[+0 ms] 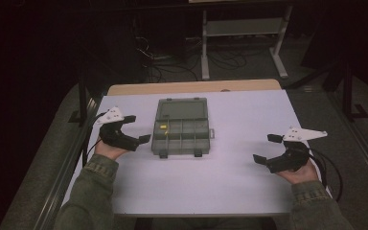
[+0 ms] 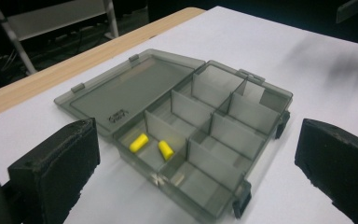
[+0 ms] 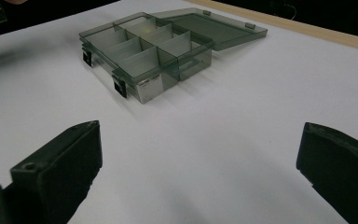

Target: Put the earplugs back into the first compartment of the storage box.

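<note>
I hold my right gripper [image 1: 268, 148] wide open and empty, well off the organizer box [image 1: 181, 127]; my left gripper [image 1: 136, 128], also spread, sits just beside it, ready for the yellow plugs [image 2: 152, 145] inside; lid [image 2: 123, 88] lies flat behind.

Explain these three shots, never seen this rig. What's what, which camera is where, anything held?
No robot here: a person holds hand-operated tongs, the left tongs and the right tongs. The high view looks down from above the person's side of the white table. The other two pictures come from cameras riding on each pair of tongs, looking out between its black jaws. On the table lies a smoky plastic compartment box, lid folded open. One compartment holds two small yellow pieces. Both tongs are open and hold nothing.
</note>
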`<state>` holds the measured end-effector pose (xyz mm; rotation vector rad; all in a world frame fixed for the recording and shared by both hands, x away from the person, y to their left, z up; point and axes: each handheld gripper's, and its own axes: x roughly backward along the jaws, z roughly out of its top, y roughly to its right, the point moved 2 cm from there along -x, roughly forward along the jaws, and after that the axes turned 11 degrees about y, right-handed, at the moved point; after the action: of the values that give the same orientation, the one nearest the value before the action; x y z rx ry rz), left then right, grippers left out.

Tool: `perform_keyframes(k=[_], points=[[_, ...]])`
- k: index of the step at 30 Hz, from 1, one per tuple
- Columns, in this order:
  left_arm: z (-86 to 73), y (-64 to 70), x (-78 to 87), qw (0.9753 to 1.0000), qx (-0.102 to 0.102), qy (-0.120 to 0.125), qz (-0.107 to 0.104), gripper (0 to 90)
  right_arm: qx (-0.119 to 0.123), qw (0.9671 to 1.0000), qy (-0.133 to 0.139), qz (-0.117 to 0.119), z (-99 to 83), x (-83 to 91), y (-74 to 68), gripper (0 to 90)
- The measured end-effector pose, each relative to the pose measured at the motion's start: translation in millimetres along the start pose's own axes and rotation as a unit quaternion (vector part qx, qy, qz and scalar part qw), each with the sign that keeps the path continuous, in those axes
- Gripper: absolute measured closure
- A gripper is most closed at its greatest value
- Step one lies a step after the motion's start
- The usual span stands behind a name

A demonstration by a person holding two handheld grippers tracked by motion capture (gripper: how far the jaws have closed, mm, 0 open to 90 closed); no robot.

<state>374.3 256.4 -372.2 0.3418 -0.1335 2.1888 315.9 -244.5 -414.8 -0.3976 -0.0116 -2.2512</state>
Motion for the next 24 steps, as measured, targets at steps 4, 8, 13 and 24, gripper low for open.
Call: perform_keyframes(k=[4,8,13,24], points=[[-6.8,2.6,10.8,0.9999,0.001,0.008,0.01,0.0,0.0,1.0,-0.001,0.0,-0.1,-0.3,-0.3,0.0],[-12.8,4.9,21.7,0.9996,-0.001,0.021,0.021,0.0,0.001,1.0,0.0,-0.001,0.0,0.1,-0.4,0.0],[-17.4,4.9,33.7,0.9988,0.009,0.04,0.026,0.0,0.001,1.0,0.001,-0.002,0.3,0.8,-0.6,0.0],[-37.2,2.2,58.4,0.997,0.02,0.056,0.05,0.0,0.001,1.0,0.001,-0.001,0.1,1.1,-1.0,0.0]])
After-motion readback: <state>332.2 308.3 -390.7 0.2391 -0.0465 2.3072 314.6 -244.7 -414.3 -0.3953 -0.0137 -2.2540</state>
